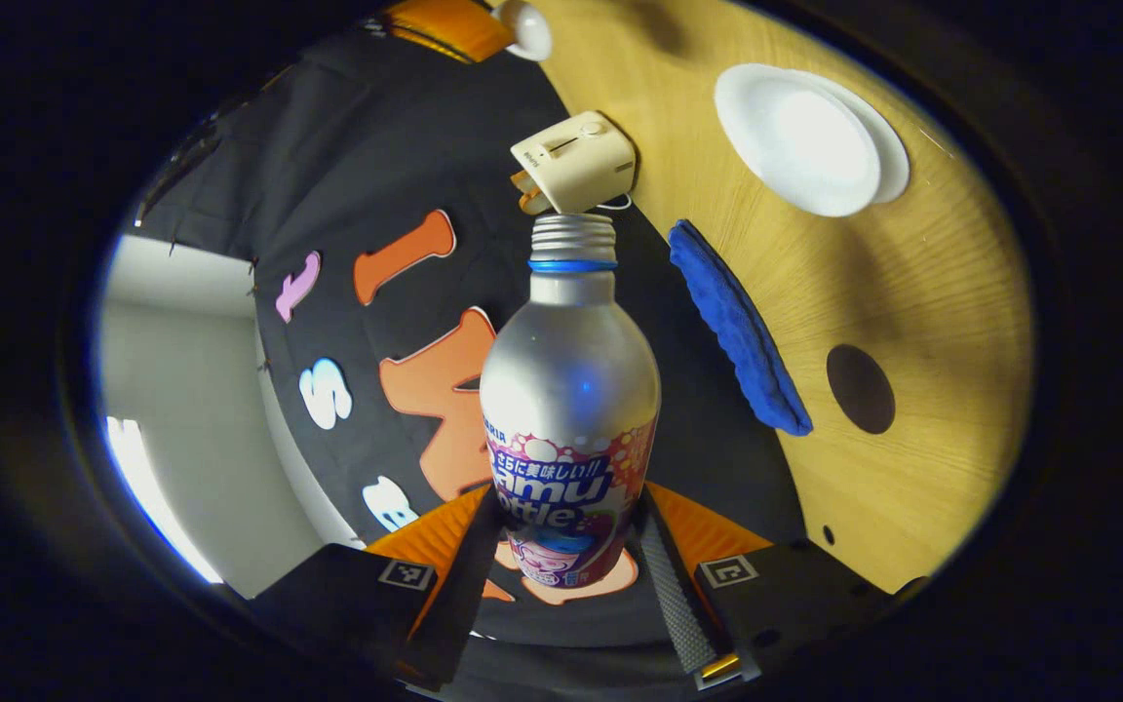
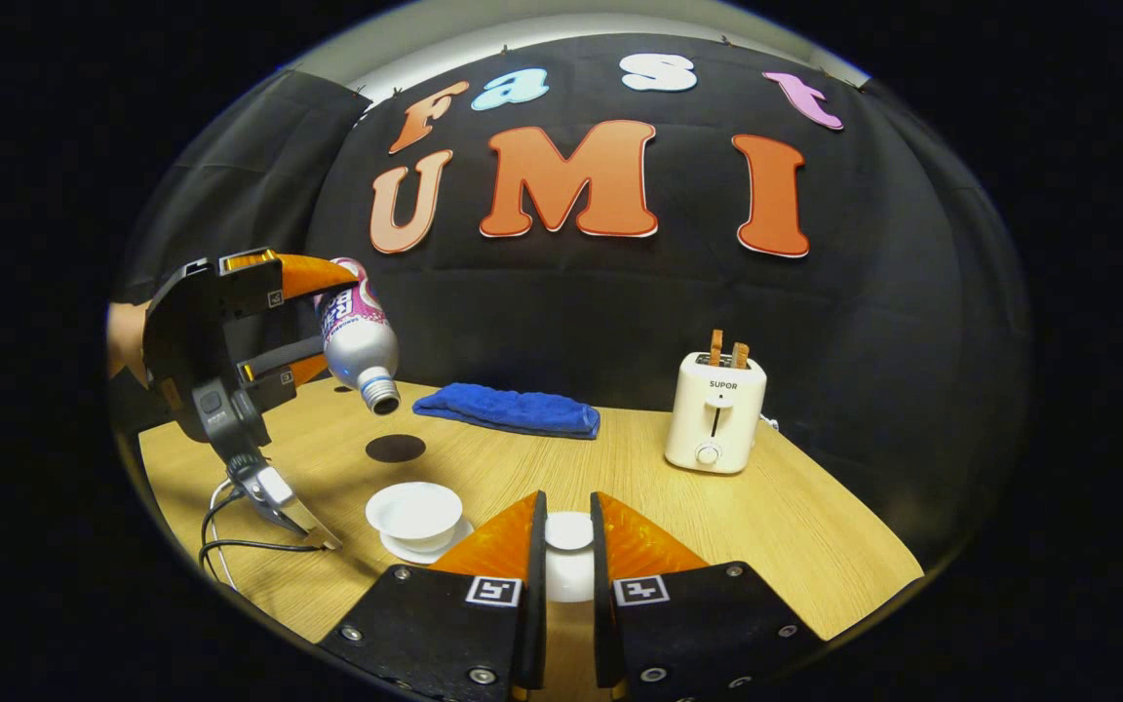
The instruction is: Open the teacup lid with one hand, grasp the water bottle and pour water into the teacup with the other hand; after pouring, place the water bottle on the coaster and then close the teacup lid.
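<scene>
Left gripper (image 2: 313, 317) clamped on bottle (image 1: 569, 390), fingers pressing both sides of its label, neck tipped down above the cup (image 2: 414, 511) on its saucer. Right gripper (image 2: 566, 546) closed on the lid (image 2: 569, 534), held between its fingers just beside the cup. Coaster (image 2: 396, 448) lying beyond, near towel (image 2: 511, 409) and toaster (image 2: 716, 409).

The right hand-held gripper (image 2: 563, 546) pinches the white teacup lid (image 2: 568, 531) between its fingers. Just to its left, the open teacup (image 2: 414, 511) sits on its saucer. Farther left and higher, the left hand-held gripper (image 2: 313, 327) holds the water bottle (image 2: 359, 341), mouth tilted down above the table (image 2: 795, 526).
</scene>
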### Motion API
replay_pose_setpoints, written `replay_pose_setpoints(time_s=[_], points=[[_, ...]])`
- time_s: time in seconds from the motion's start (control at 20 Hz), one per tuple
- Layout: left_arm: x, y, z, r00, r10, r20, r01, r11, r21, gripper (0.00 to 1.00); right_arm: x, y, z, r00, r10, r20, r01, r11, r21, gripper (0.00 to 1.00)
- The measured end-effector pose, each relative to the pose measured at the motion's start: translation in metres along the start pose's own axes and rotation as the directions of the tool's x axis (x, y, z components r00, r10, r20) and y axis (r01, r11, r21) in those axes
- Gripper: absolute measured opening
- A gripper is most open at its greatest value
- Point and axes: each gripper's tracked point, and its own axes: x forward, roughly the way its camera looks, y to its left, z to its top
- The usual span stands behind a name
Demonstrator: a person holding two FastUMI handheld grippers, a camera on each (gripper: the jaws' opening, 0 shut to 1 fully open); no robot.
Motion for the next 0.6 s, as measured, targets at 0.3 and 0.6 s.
replay_pose_setpoints(time_s=[0.3,0.6], points=[[0.007,0.027,-0.027,0.996,0.046,-0.073,-0.074,0.895,-0.441,0.88,0.002,-0.005,0.010,1.000,-0.021,0.008,0.021,0.999,-0.025,0.20],[0.011,0.063,-0.063,0.972,0.139,-0.190,-0.235,0.643,-0.729,0.79,0.002,0.005,0.025,0.999,-0.008,0.035,0.009,0.999,-0.039,0.20]])
